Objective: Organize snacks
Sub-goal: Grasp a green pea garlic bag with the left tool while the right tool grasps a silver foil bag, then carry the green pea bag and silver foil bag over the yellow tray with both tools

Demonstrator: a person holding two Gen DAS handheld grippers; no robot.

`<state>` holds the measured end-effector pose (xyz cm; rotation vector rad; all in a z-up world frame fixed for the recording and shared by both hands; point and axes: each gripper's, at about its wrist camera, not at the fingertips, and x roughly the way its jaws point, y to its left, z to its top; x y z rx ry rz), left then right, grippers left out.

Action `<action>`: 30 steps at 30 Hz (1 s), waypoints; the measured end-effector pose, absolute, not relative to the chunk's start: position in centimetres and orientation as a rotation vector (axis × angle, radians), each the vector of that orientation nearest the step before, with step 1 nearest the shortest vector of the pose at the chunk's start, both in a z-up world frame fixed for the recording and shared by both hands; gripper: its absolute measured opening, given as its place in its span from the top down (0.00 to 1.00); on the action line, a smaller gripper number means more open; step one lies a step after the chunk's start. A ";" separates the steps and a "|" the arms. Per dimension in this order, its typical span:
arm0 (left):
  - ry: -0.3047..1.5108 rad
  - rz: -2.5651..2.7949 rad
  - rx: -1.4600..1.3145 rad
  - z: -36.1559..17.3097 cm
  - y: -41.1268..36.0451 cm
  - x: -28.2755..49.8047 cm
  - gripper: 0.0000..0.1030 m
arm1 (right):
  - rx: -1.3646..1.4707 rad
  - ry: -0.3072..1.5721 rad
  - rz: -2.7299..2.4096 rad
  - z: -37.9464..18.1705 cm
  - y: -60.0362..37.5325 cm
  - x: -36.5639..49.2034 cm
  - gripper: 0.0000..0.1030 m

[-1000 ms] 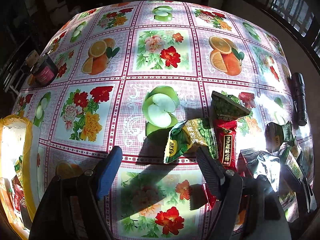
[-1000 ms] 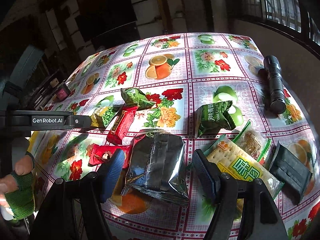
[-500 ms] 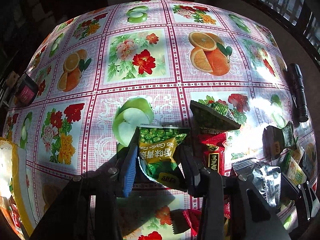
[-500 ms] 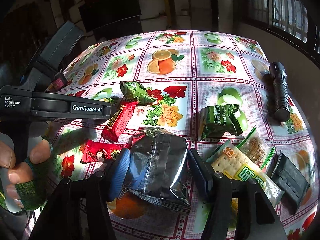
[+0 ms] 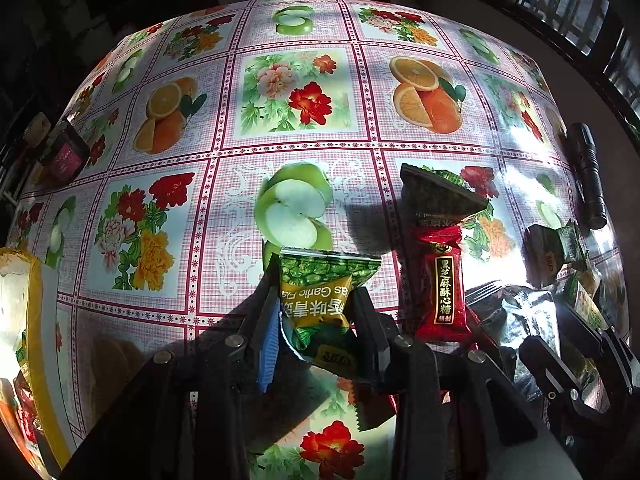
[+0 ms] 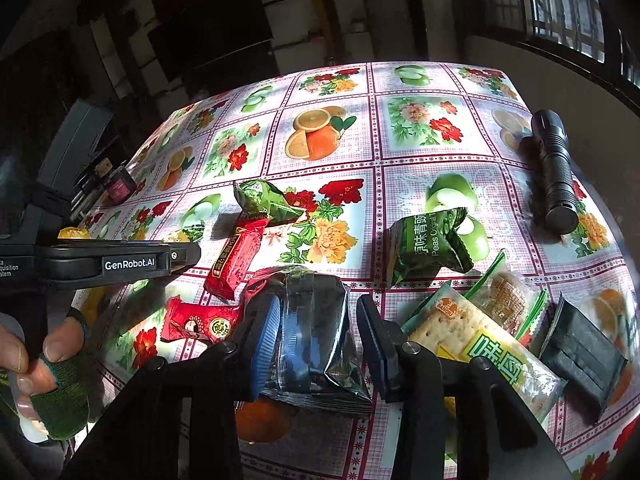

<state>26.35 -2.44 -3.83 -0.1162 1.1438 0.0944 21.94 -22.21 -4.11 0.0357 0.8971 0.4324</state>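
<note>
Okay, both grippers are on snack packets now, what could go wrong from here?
The left gripper, whose fingers have just been closing, pinches the green pea packet low, so it might twist free. The silver packet in the right gripper looks slippery, and lifting it may drag the red candy beside it.

Both fisheye cams are riding right behind their fingers, staring steeply down at the tablecloth (image 5: pixel 224 208) from close up. The left one is tilting harder, the right one is catching more of the far wall. Both are sharing the red candy bar (image 5: pixel 442 284) (image 6: pixel 236 258), the silver pouch (image 5: pixel 508 320) (image 6: pixel 316 332) and the black flashlight (image 5: pixel 588 176) (image 6: pixel 554 164).
</note>
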 end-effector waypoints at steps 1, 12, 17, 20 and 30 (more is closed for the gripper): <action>1.144 0.096 -0.118 -3.9 -2.2 26.1 0.68 | 0.025 0.896 0.436 -4.1 -21.9 21.9 0.46; 1.149 0.108 -0.166 -3.9 -0.4 22.7 0.69 | -0.159 0.937 0.431 -5.3 -18.5 21.7 0.39; 1.135 0.136 -0.197 -3.3 0.9 20.8 0.69 | -0.092 0.913 0.435 -4.4 -19.6 21.1 0.38; 1.115 0.165 -0.209 -2.6 1.7 19.5 0.69 | -0.046 0.876 0.449 -3.0 -20.1 20.0 0.38; 1.038 0.299 -0.215 -0.1 4.6 13.9 0.69 | 0.053 0.815 0.590 0.2 -17.1 16.1 0.38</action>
